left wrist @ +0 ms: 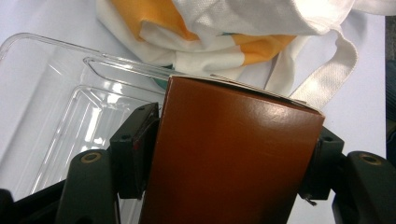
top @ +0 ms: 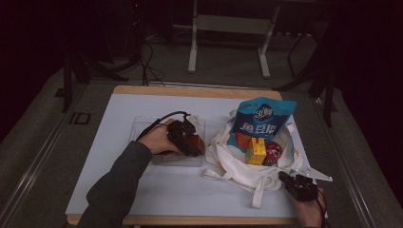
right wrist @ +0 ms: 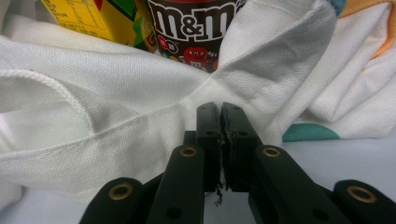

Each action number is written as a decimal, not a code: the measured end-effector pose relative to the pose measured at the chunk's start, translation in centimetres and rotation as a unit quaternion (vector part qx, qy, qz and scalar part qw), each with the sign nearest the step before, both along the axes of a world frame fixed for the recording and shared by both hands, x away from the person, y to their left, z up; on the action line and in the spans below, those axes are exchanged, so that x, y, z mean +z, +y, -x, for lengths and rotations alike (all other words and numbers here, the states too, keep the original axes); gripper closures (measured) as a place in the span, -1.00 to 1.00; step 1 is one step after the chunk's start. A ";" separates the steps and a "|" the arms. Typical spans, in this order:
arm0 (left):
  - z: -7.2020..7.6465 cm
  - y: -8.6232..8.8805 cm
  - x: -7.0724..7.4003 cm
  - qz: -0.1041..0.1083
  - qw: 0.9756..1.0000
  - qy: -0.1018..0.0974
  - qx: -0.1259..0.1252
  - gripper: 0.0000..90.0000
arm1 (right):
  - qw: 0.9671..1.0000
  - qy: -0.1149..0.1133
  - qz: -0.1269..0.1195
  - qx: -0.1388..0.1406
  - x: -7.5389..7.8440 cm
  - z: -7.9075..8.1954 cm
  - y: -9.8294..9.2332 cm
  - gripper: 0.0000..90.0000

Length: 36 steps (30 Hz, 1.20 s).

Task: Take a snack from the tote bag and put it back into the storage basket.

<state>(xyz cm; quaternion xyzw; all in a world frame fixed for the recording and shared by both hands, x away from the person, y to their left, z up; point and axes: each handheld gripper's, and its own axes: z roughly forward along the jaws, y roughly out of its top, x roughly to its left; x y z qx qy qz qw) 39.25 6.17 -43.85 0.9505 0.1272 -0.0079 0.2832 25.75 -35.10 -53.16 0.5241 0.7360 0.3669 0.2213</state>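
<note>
Bag (white cloth) pinched by shut right gripper; left gripper straddles brown box over tray.

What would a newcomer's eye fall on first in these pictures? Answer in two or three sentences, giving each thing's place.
The tall blue snack bag stands out first, upright in the white tote bag at the table's right, beside a yellow carton and a dark M&M's pack. Next comes the brown box between the left claw's jaws, over the clear plastic tray. At the near right, the right claw is shut at the tote's hem.
</note>
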 end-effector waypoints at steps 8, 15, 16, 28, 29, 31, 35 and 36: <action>0.1 0.1 -0.5 -0.004 1.000 0.004 0.010 -0.34 | 1.000 0.000 0.000 0.000 0.0 0.0 0.0 0.91; 0.4 0.9 -0.4 -0.021 1.000 0.002 0.004 -0.24 | 1.000 0.000 0.000 0.001 0.0 0.0 0.0 0.91; 0.4 0.9 -0.4 -0.021 1.000 0.002 0.005 -0.24 | 1.000 0.000 0.000 0.000 0.0 0.0 0.0 0.91; 0.6 0.1 -0.2 0.000 1.000 -0.006 0.016 -0.42 | 1.000 0.000 0.000 0.000 0.0 0.0 0.0 0.91; 0.6 0.1 -0.1 0.005 1.000 -0.008 0.017 -0.42 | 1.000 0.000 -0.001 0.000 0.0 0.0 0.0 0.91; 0.8 0.1 0.2 0.013 1.000 -0.015 0.017 -0.42 | 1.000 0.000 0.000 0.000 0.0 0.0 0.0 0.91; 1.3 0.2 0.8 0.033 0.999 -0.027 0.023 -0.42 | 1.000 -0.001 0.000 0.000 0.0 0.0 0.0 0.91; 1.4 0.3 1.0 0.041 0.998 -0.029 0.023 -0.42 | 1.000 -0.001 0.000 0.000 0.0 0.0 0.0 0.91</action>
